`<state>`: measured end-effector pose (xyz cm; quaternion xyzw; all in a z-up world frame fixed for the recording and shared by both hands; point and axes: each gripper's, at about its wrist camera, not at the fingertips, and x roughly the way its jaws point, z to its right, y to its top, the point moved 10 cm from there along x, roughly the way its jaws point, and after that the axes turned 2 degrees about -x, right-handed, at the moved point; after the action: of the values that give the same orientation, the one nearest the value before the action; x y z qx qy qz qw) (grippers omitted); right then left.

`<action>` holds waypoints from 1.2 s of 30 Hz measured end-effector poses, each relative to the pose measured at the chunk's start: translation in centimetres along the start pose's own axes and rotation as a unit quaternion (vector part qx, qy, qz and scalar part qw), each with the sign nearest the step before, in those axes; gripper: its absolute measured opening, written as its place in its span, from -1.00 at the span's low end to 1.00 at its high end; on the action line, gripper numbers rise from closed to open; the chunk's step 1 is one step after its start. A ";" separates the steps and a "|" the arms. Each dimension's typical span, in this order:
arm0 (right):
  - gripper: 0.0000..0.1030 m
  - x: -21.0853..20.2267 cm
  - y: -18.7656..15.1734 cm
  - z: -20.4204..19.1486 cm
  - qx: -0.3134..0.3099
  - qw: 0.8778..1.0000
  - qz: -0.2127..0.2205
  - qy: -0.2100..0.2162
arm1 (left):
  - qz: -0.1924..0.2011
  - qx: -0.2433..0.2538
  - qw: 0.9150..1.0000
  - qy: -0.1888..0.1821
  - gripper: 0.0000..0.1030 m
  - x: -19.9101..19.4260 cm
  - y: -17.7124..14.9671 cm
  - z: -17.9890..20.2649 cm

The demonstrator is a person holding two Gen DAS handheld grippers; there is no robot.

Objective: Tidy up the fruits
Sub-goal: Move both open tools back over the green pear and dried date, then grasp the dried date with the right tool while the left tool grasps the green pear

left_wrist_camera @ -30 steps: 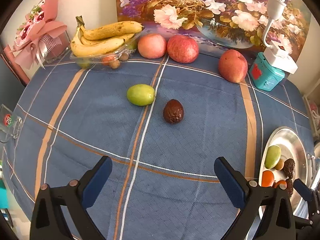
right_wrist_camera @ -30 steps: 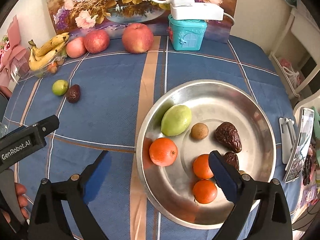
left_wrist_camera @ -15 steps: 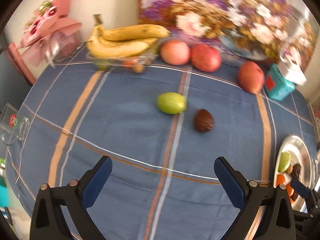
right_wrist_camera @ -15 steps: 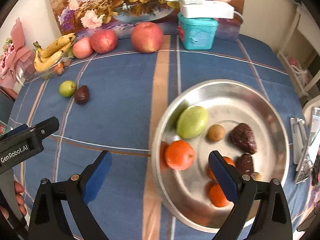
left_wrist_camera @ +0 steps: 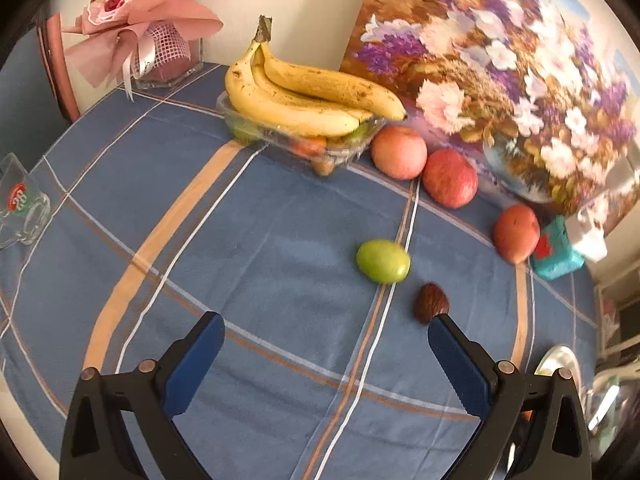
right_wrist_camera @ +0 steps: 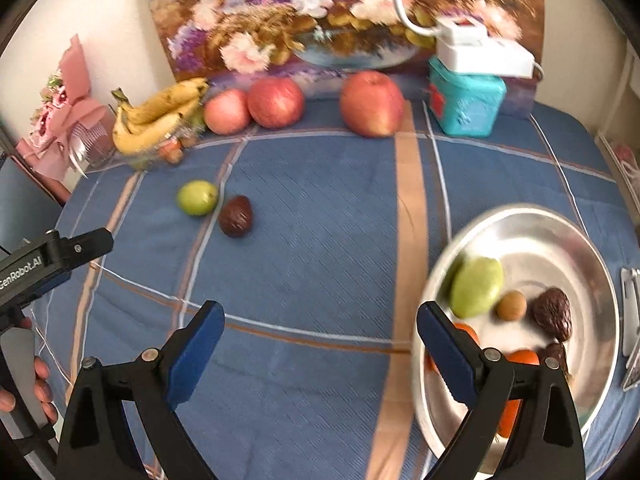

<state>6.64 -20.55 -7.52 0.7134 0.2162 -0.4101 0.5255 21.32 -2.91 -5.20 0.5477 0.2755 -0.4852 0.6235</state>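
- Left gripper spread wide over the blue striped tablecloth, nothing between the jaws
- Round green fruit lying ahead of the gap, toward the right finger, clear of both pads
- Dark brown wrinkled fruit just beside the green one, its lower edge hidden behind the tip of the right finger; contact impossible to tell
- Right gripper also wide apart and empty, hovering over bare cloth with its right finger overlapping the rim of the silver plate
- On the plate: a pale green fruit, a small tan round fruit, a dark wrinkled fruit and oranges partly hidden by the finger
- Three red apples in a row along the painting
- Bananas resting atop a clear tray at the far left
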 end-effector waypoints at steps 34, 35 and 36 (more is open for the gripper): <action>0.02 11.5 6.0 -6.8 -0.059 0.998 0.017 0.034 | -0.028 0.055 0.996 -0.060 0.07 12.0 1.7 5.7; -0.03 11.5 6.1 -6.9 -0.060 0.998 0.017 0.033 | -0.028 0.053 0.996 -0.061 0.07 12.0 1.7 5.7; -0.04 11.5 6.1 -6.9 -0.060 0.997 0.018 0.033 | -0.029 0.053 0.996 -0.061 0.07 11.9 1.6 5.6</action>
<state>20.21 -17.71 -12.62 0.6974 0.2449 -0.3632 0.5672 26.23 -11.98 -13.50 0.5410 0.2269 -0.5493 0.5951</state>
